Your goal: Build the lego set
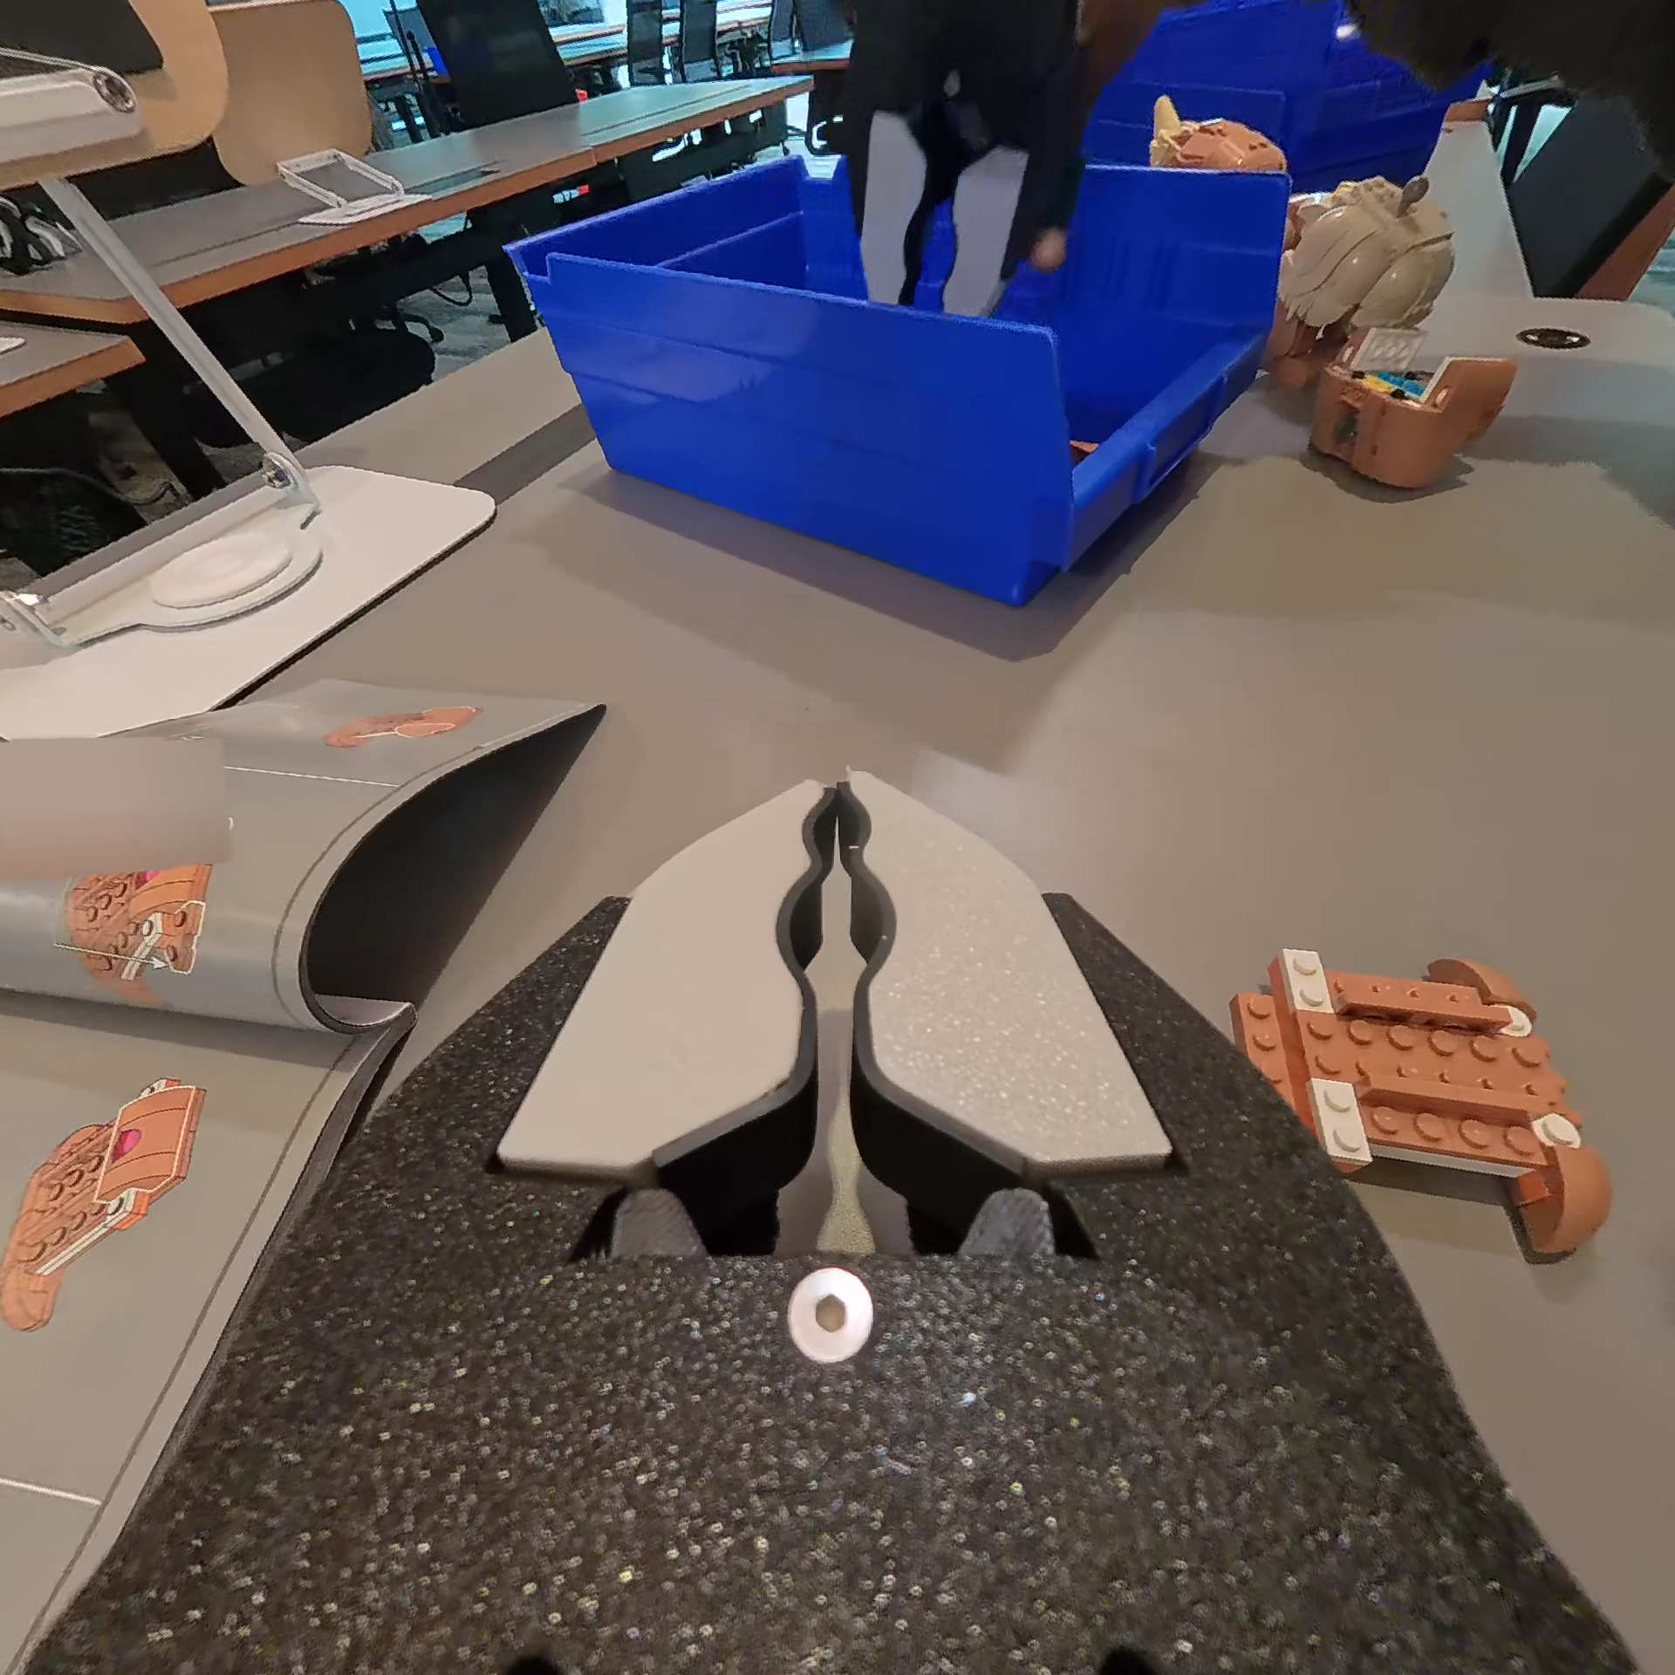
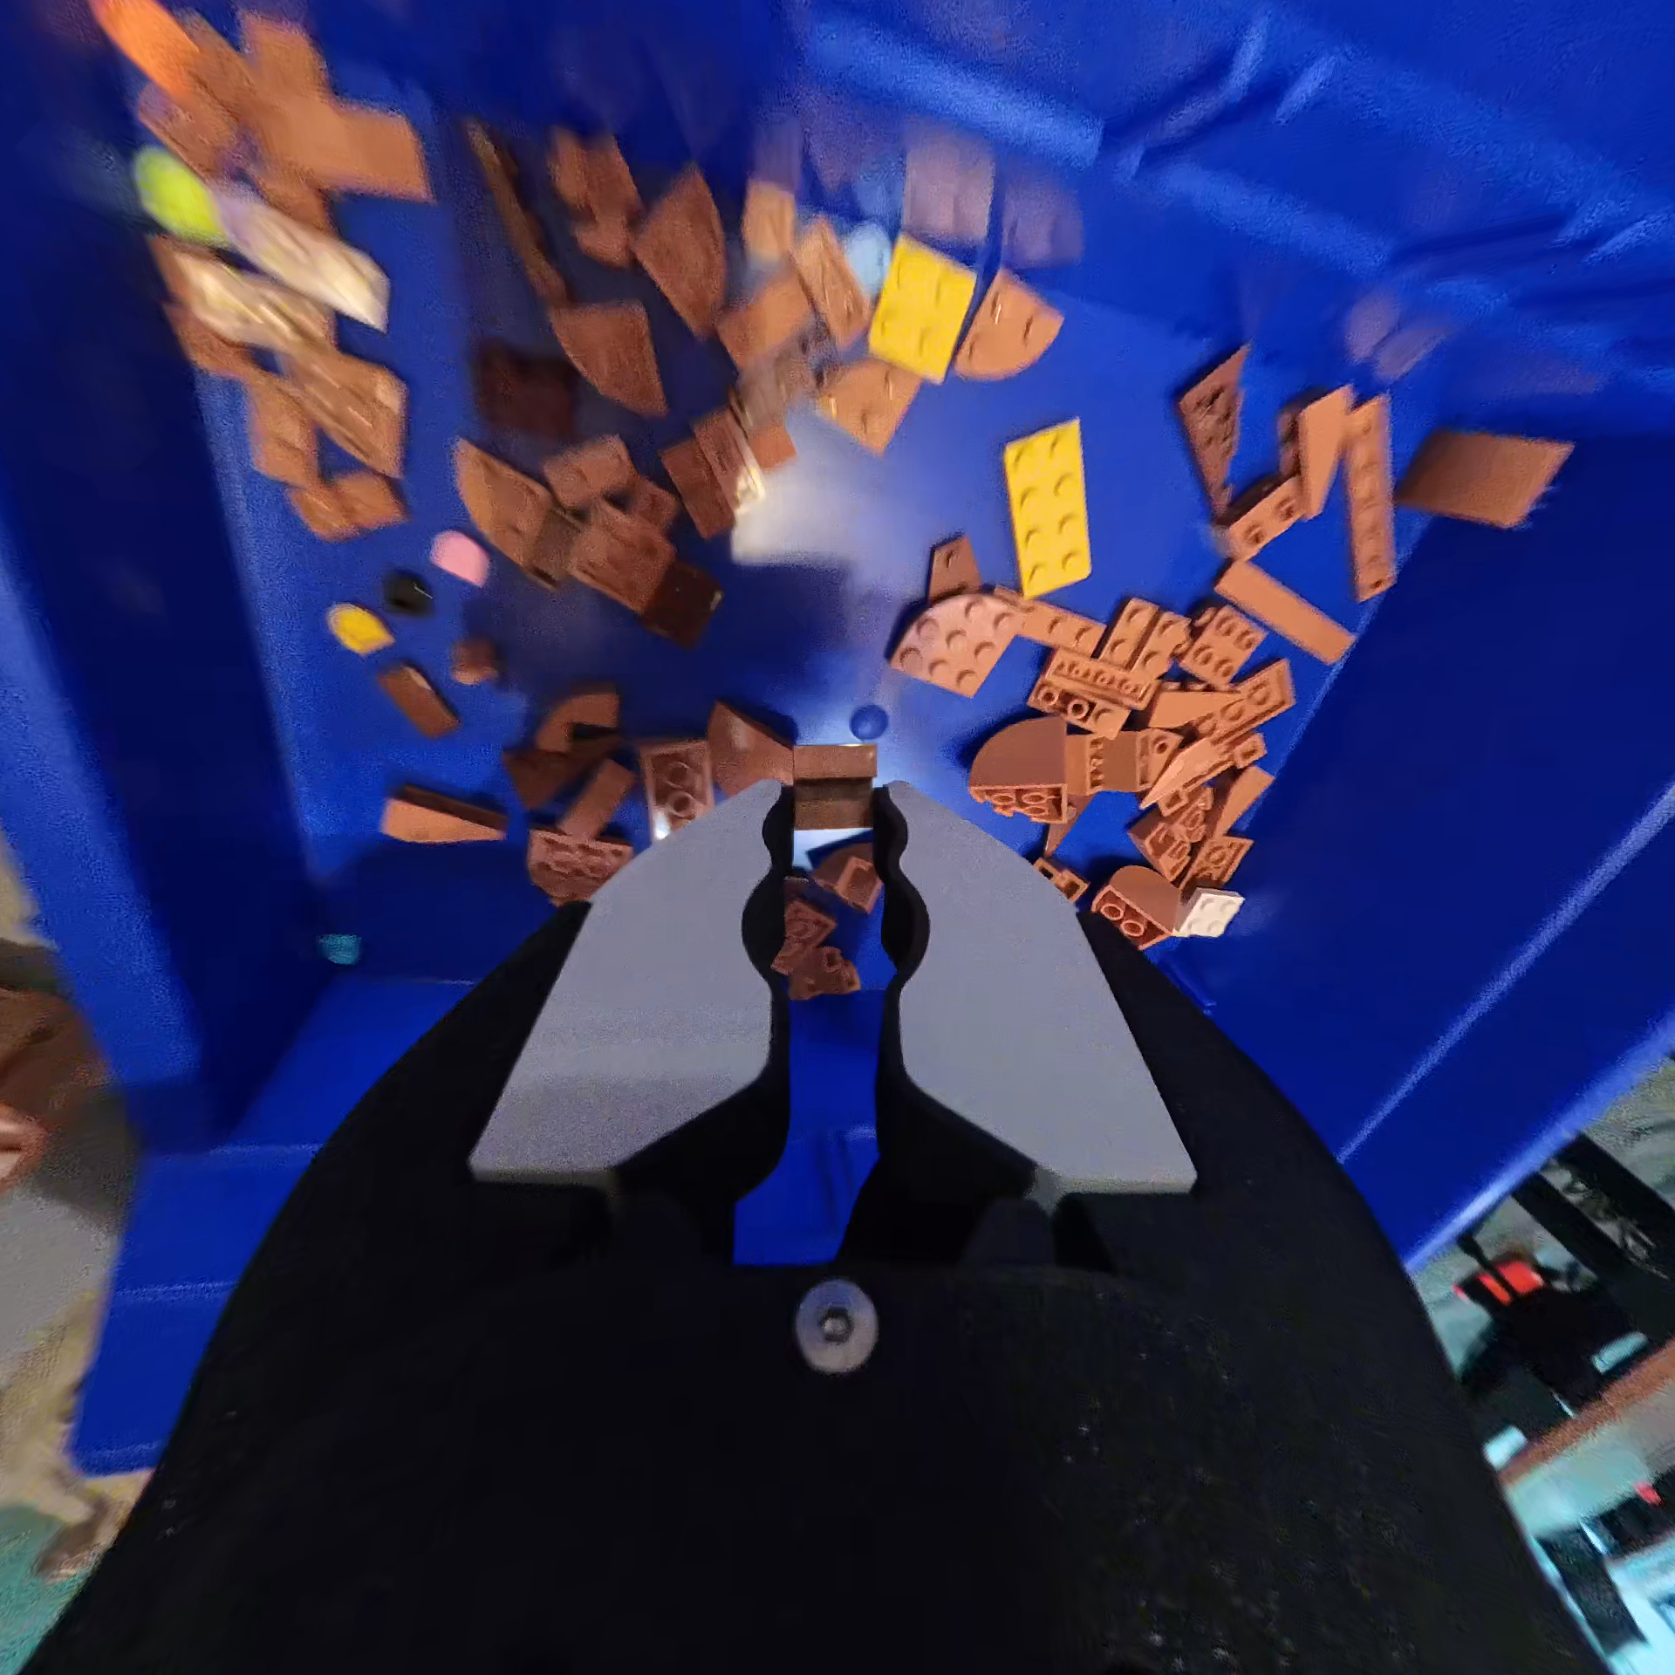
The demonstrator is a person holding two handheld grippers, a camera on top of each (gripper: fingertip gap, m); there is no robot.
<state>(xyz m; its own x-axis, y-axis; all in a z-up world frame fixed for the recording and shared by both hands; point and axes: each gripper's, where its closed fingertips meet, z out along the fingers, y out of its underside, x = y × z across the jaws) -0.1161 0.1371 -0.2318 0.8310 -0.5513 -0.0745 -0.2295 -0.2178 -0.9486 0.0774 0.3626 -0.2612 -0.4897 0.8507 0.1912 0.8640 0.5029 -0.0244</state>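
I am holding the right tongs (image 2: 834, 798) inside the blue bin (image 2: 1450, 816), nipping a small brown brick (image 2: 834, 787) between their tips; the jaws are parted only by that piece's width. Loose brown and yellow pieces are lying on the bin floor beneath it. My left tongs (image 1: 838, 798) are hovering over the counter (image 1: 1178, 725) pressed together at the tips, gripping nothing. The half-built brown assembly (image 1: 1414, 1079) is lying on the counter just to the right of the left tongs, its long axis running away from me. I judge the brick must travel out of the bin, back toward that assembly, with the left tongs nearer to steady it.
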